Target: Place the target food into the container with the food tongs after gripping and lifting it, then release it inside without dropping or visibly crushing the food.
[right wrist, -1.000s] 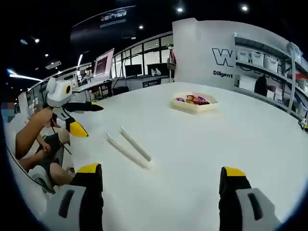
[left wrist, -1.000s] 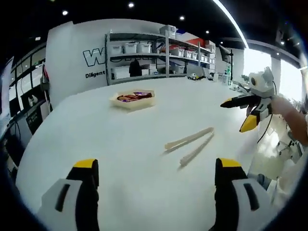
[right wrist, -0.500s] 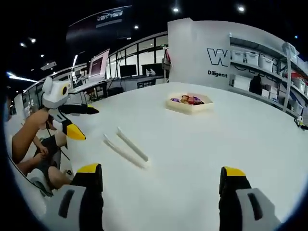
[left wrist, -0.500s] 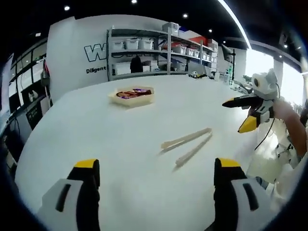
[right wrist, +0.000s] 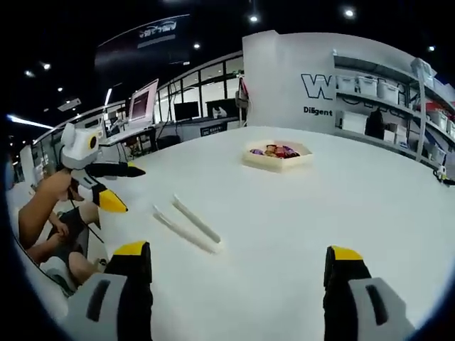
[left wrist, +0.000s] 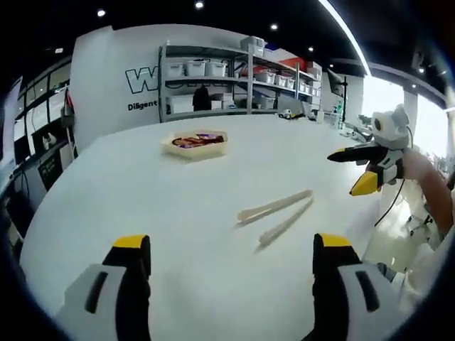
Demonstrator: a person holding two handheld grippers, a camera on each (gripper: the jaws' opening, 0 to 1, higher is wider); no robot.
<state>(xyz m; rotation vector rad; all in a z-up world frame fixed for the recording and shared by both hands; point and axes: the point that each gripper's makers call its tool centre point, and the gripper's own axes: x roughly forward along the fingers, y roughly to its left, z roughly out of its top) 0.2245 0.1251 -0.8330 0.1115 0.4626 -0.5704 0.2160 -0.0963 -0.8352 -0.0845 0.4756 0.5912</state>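
White bench (left wrist: 142,199) surface runs wide and bare around a pair of pale food tongs (left wrist: 276,214), which lie flat near its middle with their two arms splayed apart at one end and meeting at the other. Well beyond them, towards the far edge, sits a shallow cream container (left wrist: 178,149) holding reddish-brown and purple food (left wrist: 195,140), too small here to name, perhaps wrapped snacks. The left tongs (left wrist: 224,245) hover low over the near bench, yellow-tipped jaws spread wide with nothing between them. The right tongs (right wrist: 238,252) are likewise spread and hold nothing. Neither touches the food tongs, which lie ahead of both. In the left gripper view the right tongs come in from the right, held up off the bench edge by a person's hand (left wrist: 426,177), jaws parted. Behind the bench stands a metal shelf (left wrist: 234,78) of storage bins against a white wall with dark lettering.
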